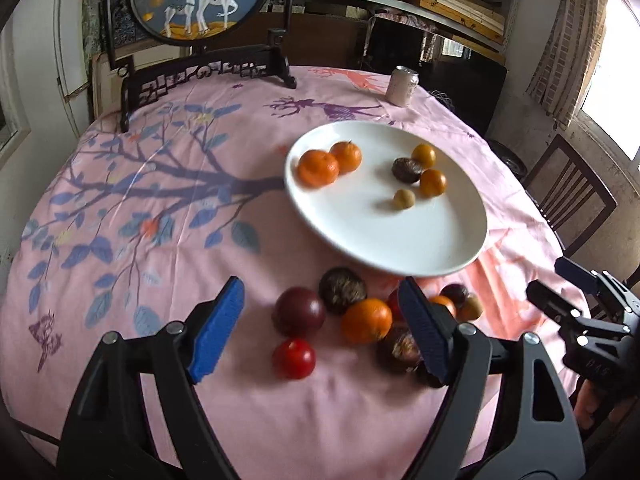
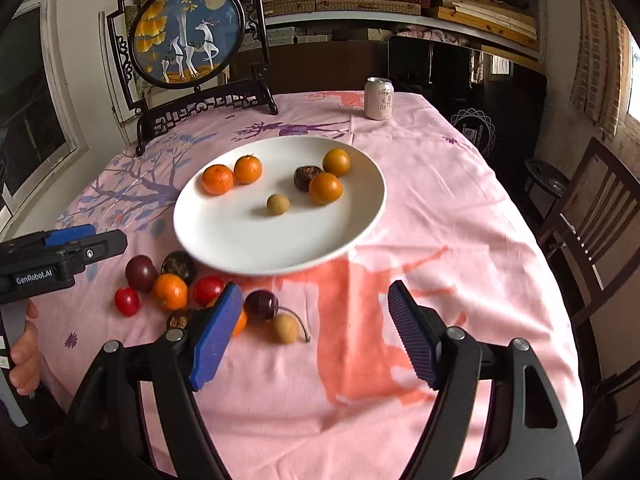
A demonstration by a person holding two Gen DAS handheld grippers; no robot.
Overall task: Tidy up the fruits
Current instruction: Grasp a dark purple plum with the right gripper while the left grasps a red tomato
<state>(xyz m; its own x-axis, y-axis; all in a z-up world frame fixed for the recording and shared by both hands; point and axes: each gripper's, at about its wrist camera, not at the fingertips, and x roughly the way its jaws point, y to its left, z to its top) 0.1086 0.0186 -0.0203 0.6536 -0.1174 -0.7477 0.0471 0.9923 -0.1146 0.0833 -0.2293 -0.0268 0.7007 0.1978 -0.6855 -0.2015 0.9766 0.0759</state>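
A white plate (image 1: 360, 240) (image 2: 240, 248) on the pink tablecloth holds two tangerines (image 2: 218, 179), two small oranges (image 2: 325, 188), a dark fruit (image 2: 306, 177) and a longan (image 2: 278, 204). In front of it lies a loose pile: a dark plum (image 1: 298, 312), a red tomato (image 1: 294, 358), an orange (image 1: 366, 320), a brown wrinkled fruit (image 1: 342, 289) and others. My left gripper (image 1: 320, 332) (image 2: 88, 240) hangs open above this pile, pressing nothing. My right gripper (image 2: 316, 328) (image 1: 556, 280) is open over bare cloth, with a stemmed longan (image 2: 285, 328) beside its left finger.
A pale drink can (image 1: 402, 85) (image 2: 379, 98) stands at the far side of the table. A black-framed round deer screen (image 2: 188, 32) stands at the back left. A wooden chair (image 2: 592, 216) is to the right of the table. A hand (image 2: 24, 360) grips the left tool.
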